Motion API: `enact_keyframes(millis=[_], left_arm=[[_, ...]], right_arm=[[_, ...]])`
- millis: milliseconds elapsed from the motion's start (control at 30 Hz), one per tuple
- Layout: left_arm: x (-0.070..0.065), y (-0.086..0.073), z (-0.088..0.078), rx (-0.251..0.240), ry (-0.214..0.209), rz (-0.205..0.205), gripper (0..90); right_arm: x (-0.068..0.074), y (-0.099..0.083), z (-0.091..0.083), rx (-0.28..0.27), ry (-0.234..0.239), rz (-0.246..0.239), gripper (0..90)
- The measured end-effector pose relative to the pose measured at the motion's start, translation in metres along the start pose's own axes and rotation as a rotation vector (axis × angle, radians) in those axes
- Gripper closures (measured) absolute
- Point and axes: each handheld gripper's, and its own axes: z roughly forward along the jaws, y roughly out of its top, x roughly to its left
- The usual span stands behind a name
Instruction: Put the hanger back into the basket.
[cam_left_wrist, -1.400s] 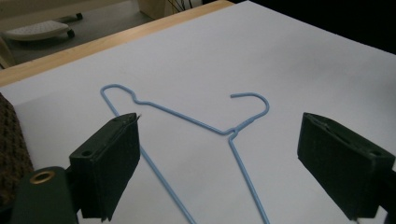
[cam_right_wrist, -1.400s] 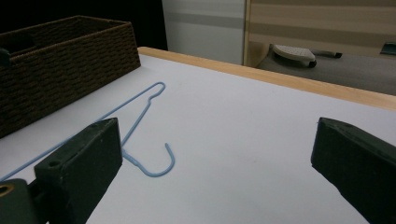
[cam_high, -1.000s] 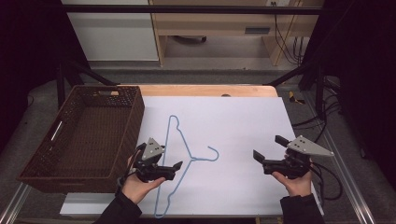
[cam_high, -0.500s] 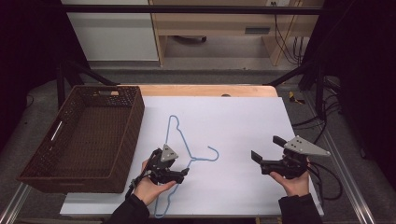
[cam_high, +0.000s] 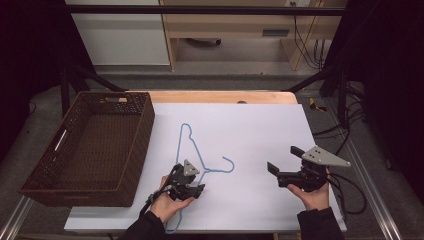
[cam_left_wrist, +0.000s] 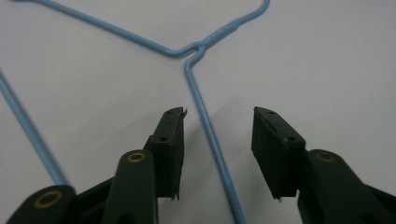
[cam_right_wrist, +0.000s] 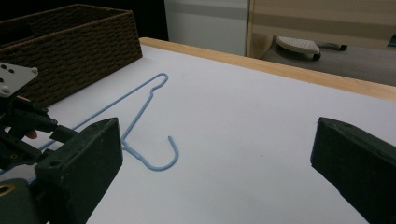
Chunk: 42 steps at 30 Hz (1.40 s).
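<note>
— What's the biggest thing out there?

— The table (cam_high: 260, 130), covered in white with a wooden strip along its far edge. At its left end stands a dark wicker basket (cam_high: 90, 145), open at the top.

— And the hanger?

— A light-blue wire hanger (cam_high: 192, 150) lies flat on the white surface just right of the basket, its hook (cam_high: 227, 165) curling toward the table's middle.

— Where are the hands?

— The left gripper (cam_high: 200, 189) sits low over the hanger, jaws parted, with one wire arm (cam_left_wrist: 210, 135) running between them just below the twisted neck — the pads aren't touching it. The right gripper (cam_high: 282, 162) is held well apart at the table's right side, jaws spread wide on nothing, pointing toward the hanger.
</note>
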Motion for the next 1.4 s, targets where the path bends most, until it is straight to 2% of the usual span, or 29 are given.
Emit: enact_keyframes(millis=[167,200,433,600,867,1400], left_arm=[[-0.003,-0.001,0.005,0.016,0.02,-0.003,60.9],[-0.004,-0.002,0.007,0.018,0.024,-0.005,64.7],[-0.007,-0.001,0.007,0.023,0.047,-0.022,72.3],[-0.013,0.0,0.008,0.028,0.078,-0.017,76.3],[-0.017,0.002,0.009,0.041,0.113,-0.054,84.0],[-0.015,-0.001,0.006,0.016,0.097,-0.057,86.1]], right_arm=[[0.0,-0.001,0.001,0.009,0.001,-0.011,2.6],[0.0,-0.001,0.001,0.009,0.0,-0.012,2.6],[0.0,-0.001,0.002,0.012,0.002,-0.016,2.6],[0.001,-0.001,0.003,0.014,0.003,-0.01,2.6],[0.003,-0.002,0.005,0.022,0.008,-0.013,2.6],[0.007,-0.006,0.012,0.046,0.026,-0.023,2.9]])
